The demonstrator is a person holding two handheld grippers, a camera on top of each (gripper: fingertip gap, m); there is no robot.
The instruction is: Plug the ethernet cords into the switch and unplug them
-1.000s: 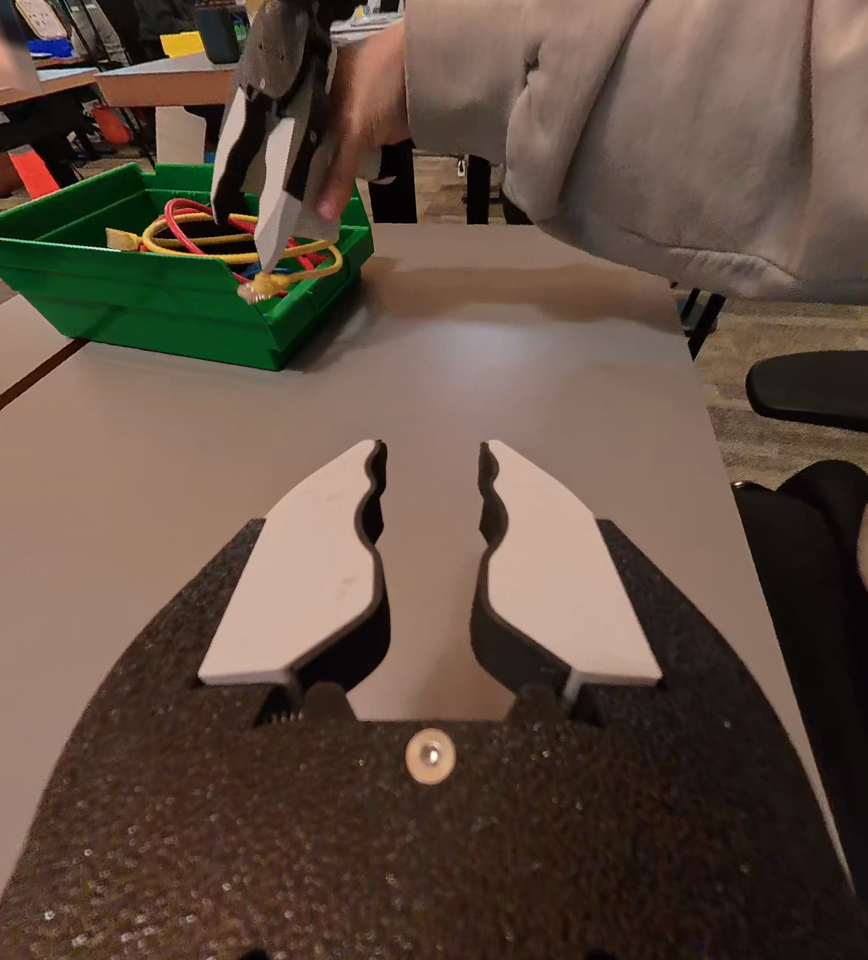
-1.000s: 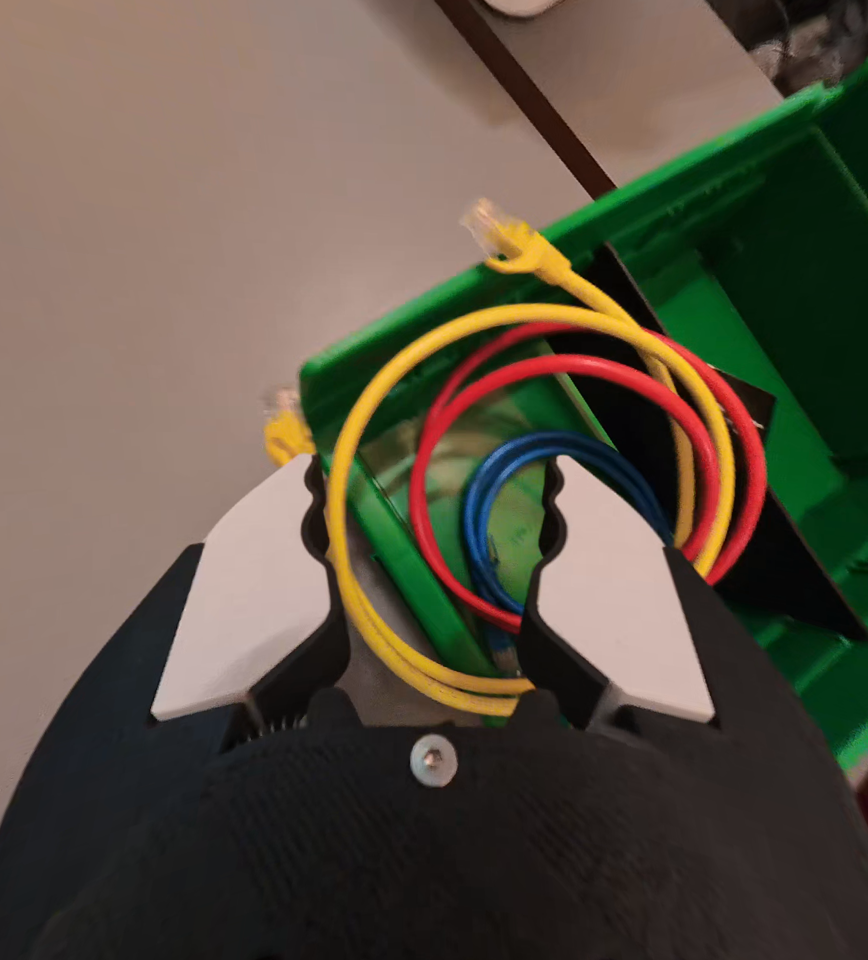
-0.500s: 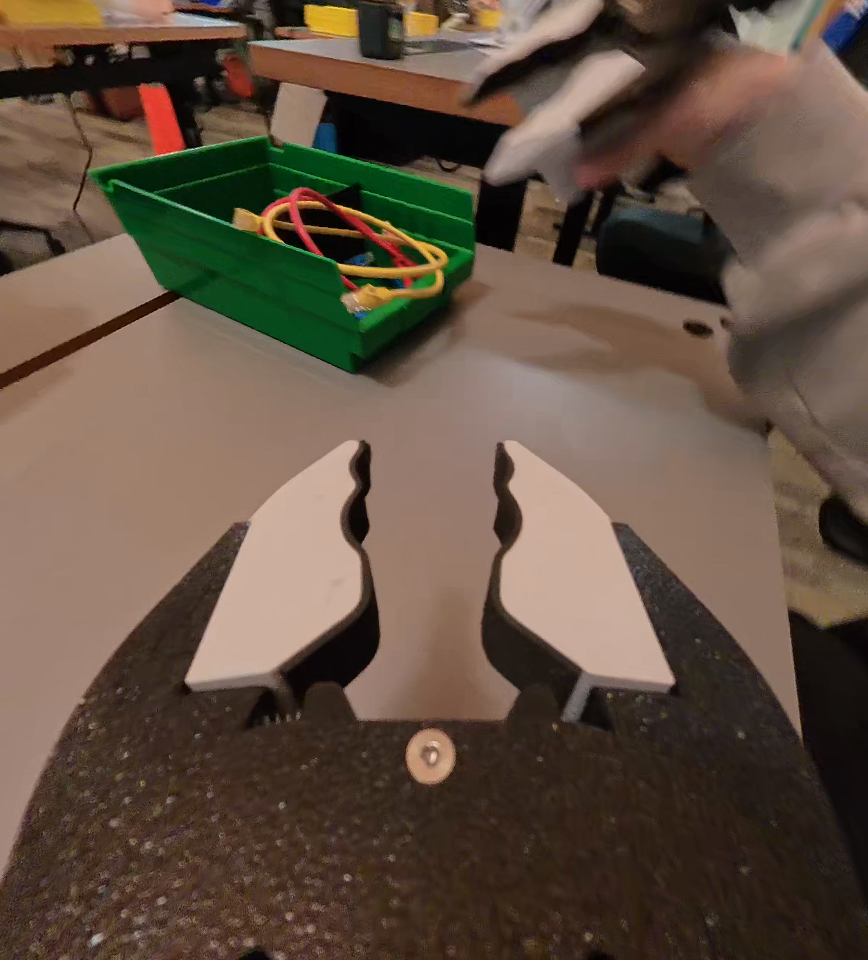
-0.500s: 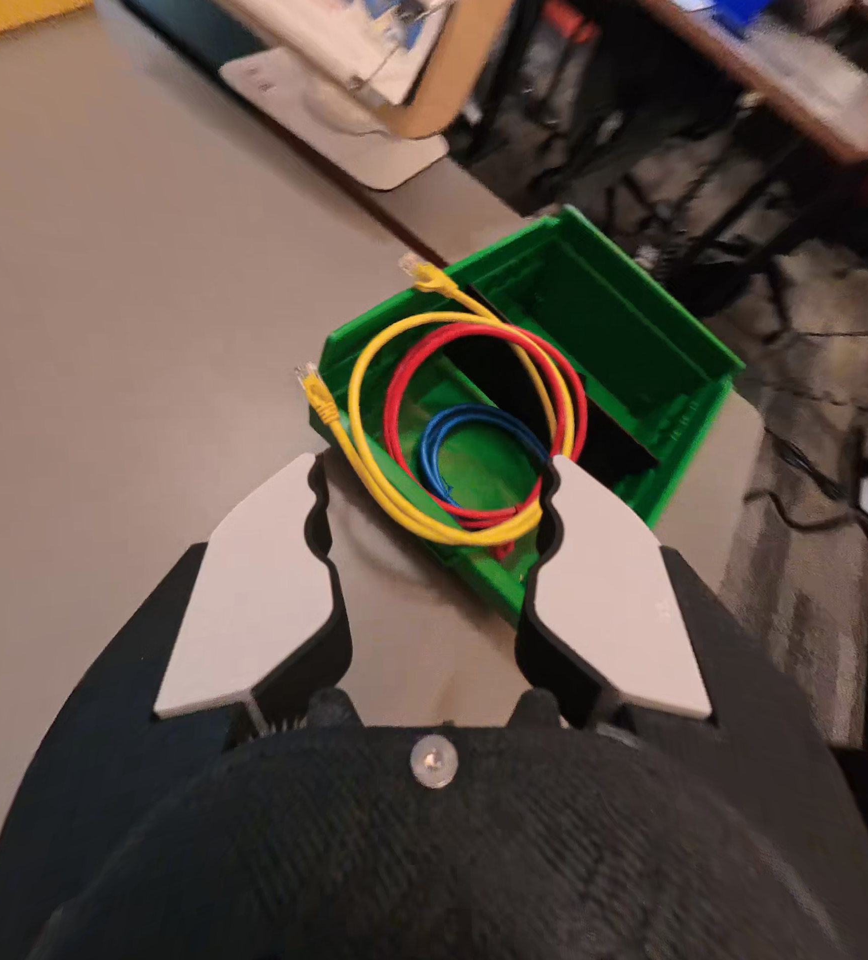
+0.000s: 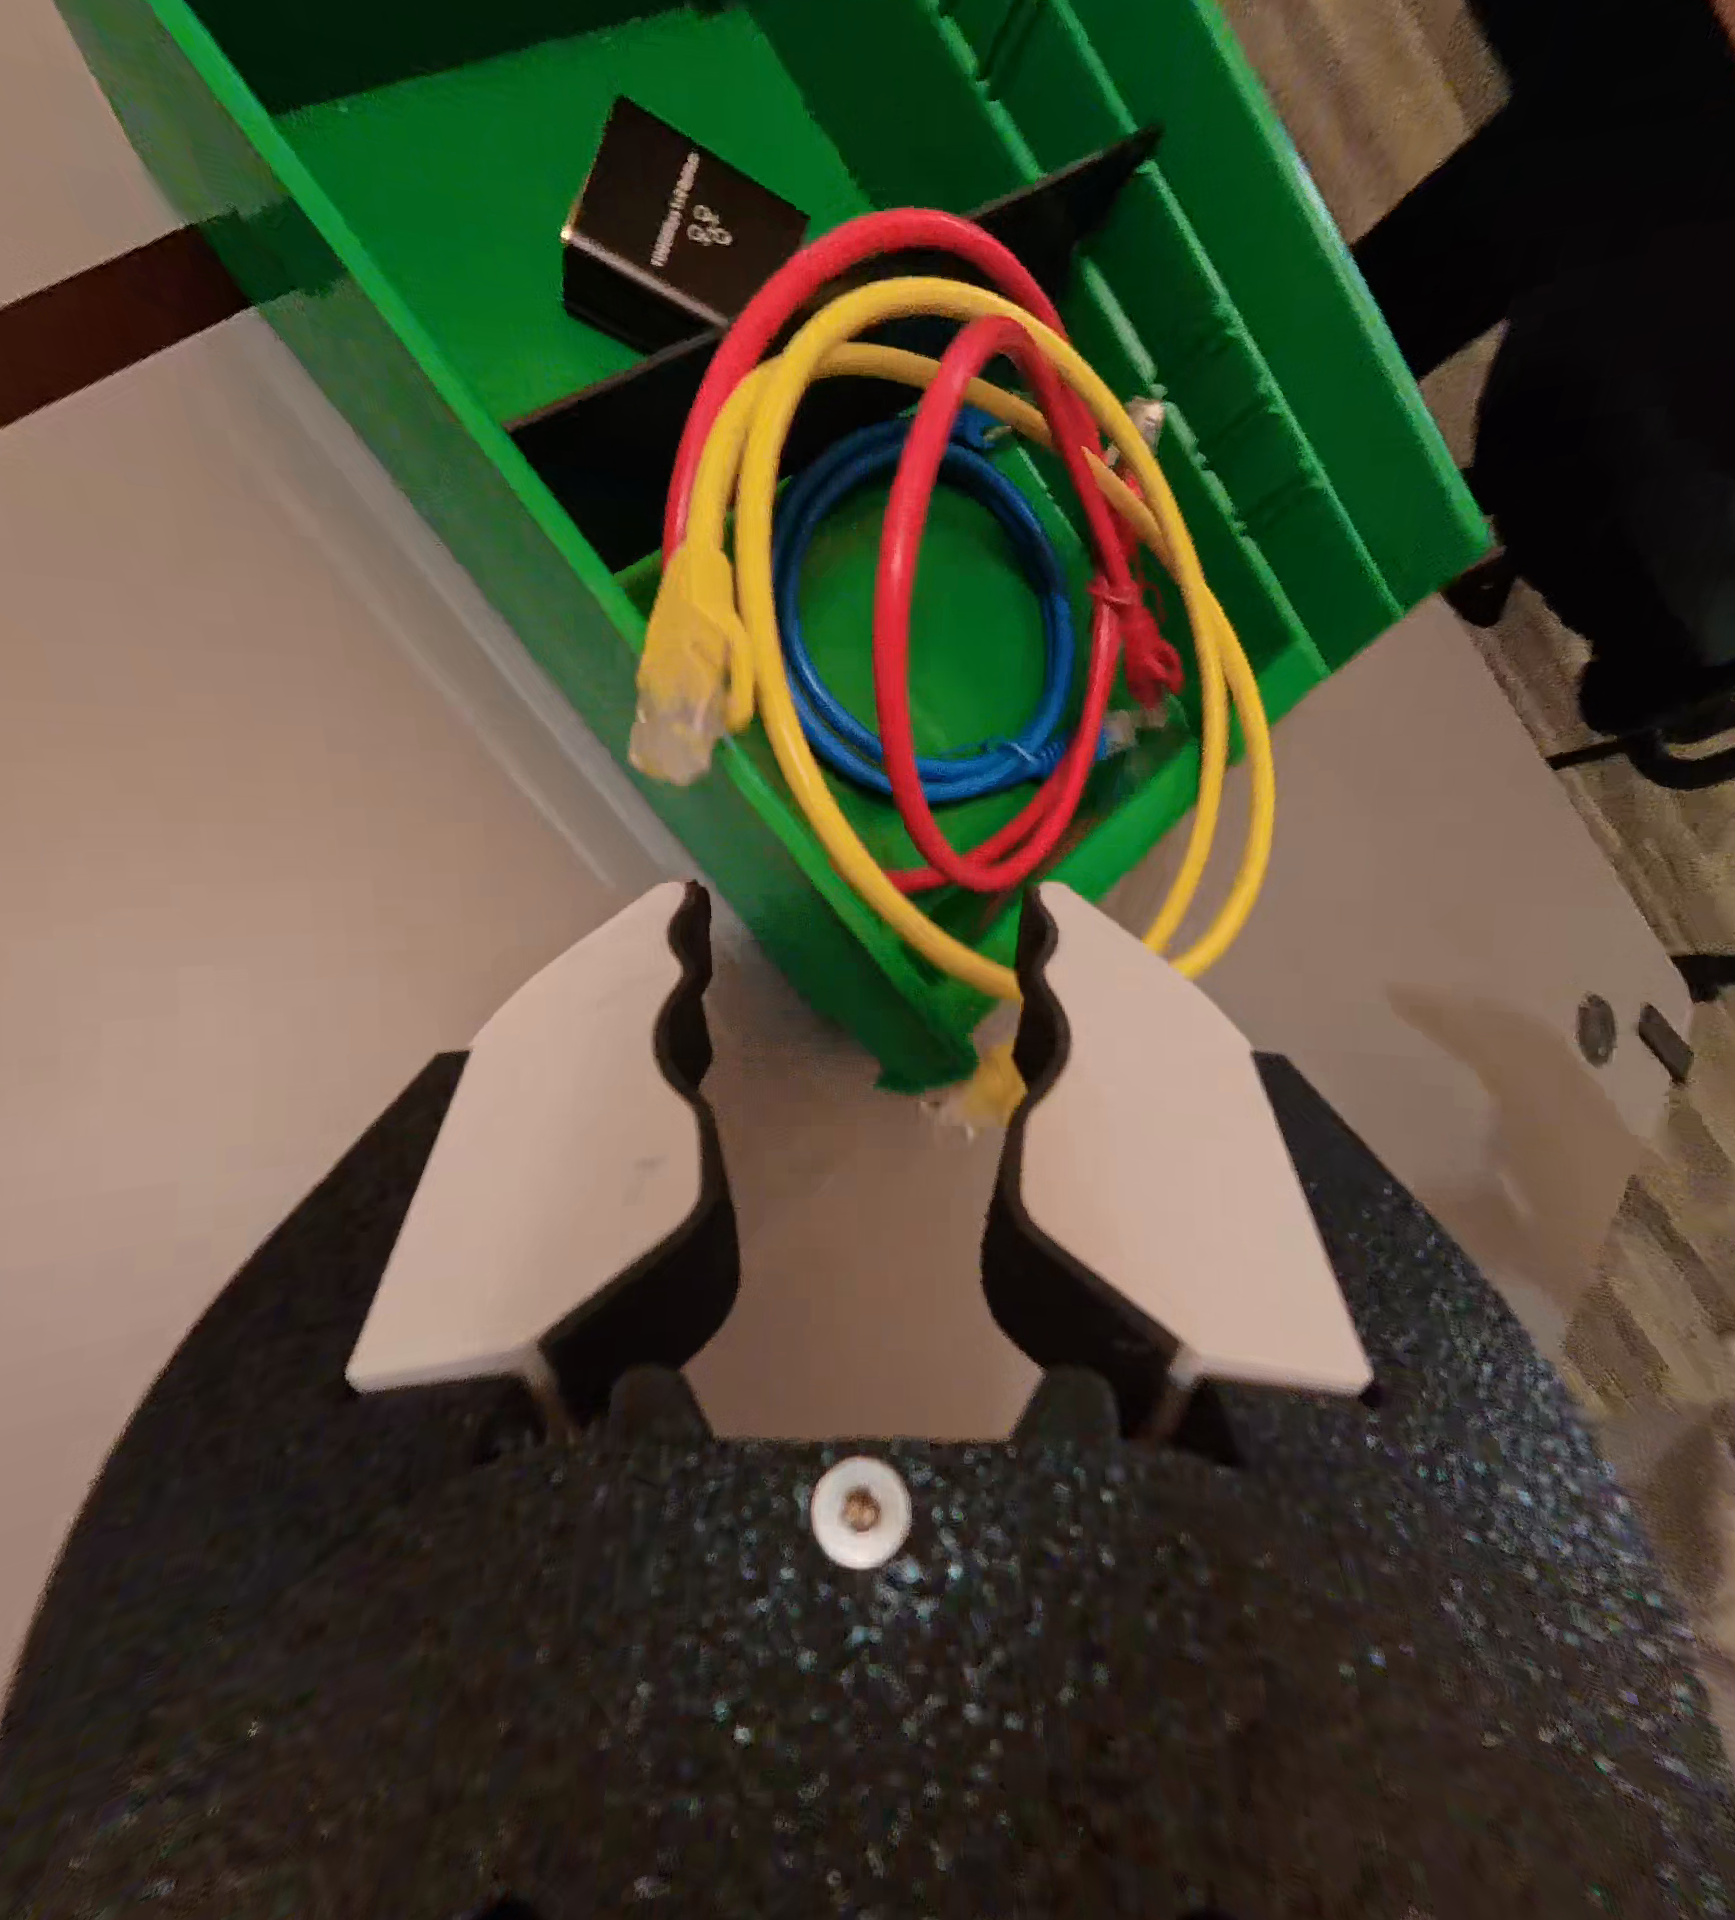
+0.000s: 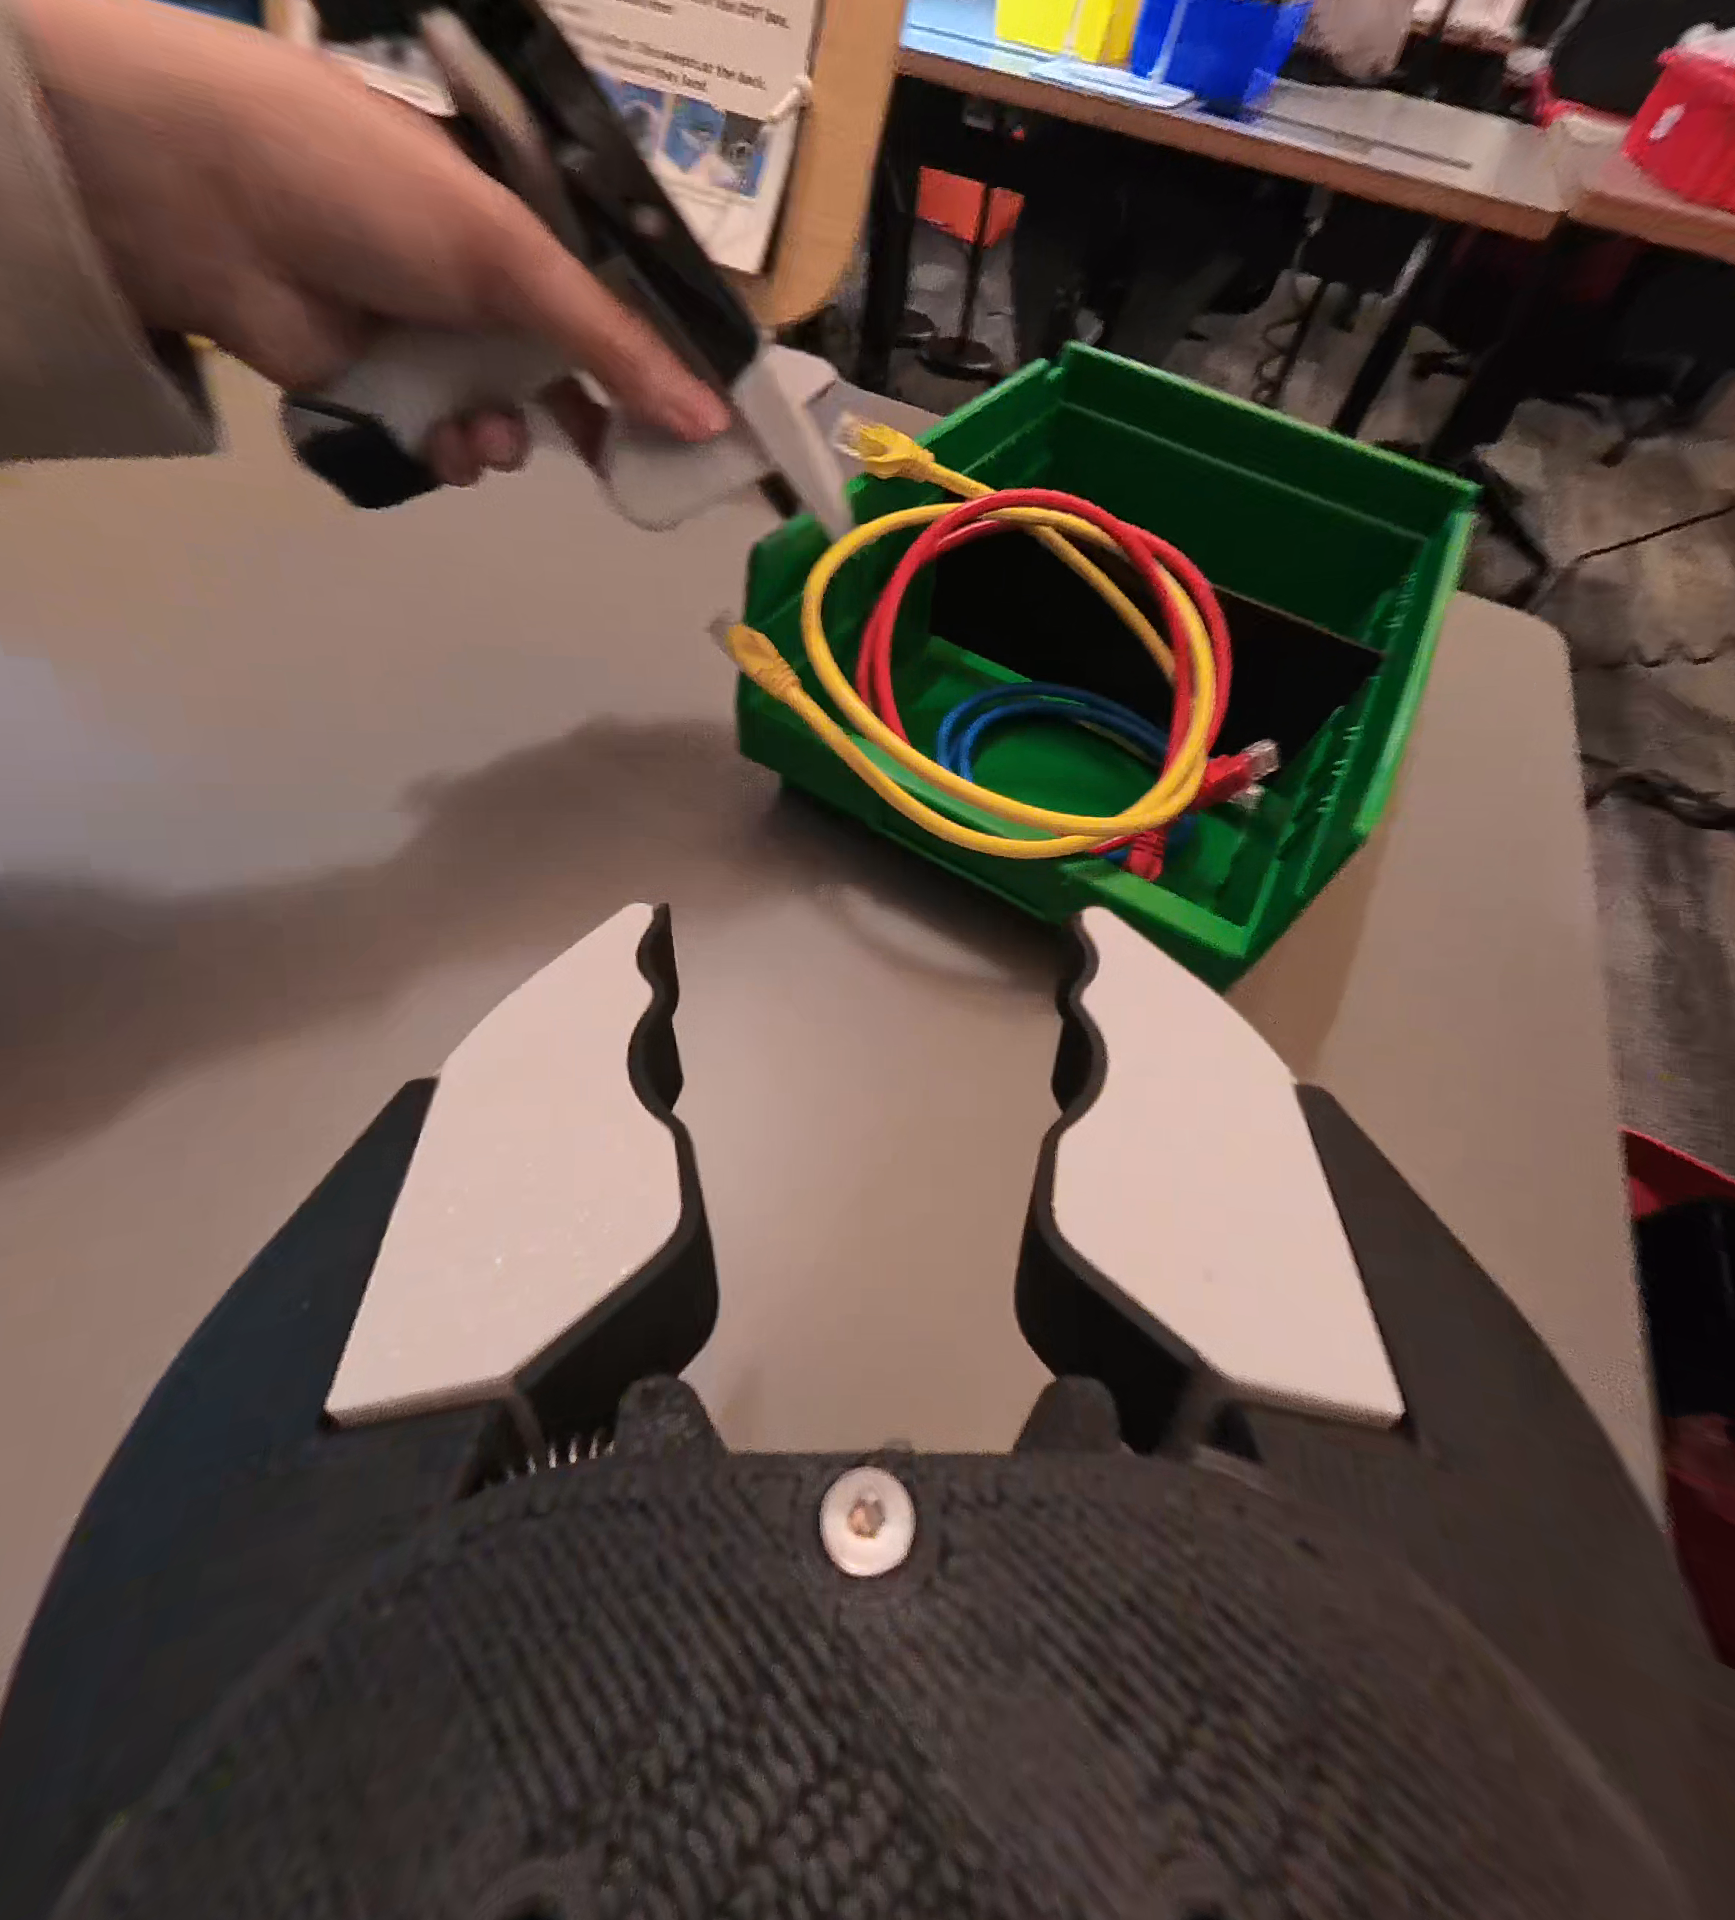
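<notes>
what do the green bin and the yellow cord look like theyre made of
Green bin: likely moulded hard plastic, with ribbed walls and a uniform, slightly glossy colour. Yellow cord: smooth rubbery plastic jacket that holds loose loops, ending in a clear plastic plug.

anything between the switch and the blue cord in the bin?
Yes: a black divider crosses the green bin between the switch and the blue cord, with red and yellow loops draped over it. Left wrist view shows it.

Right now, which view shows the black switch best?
The left wrist view: the switch lies plainly visible in the green bin's far compartment. In the right wrist view that compartment is dark and the switch cannot be made out.
</notes>
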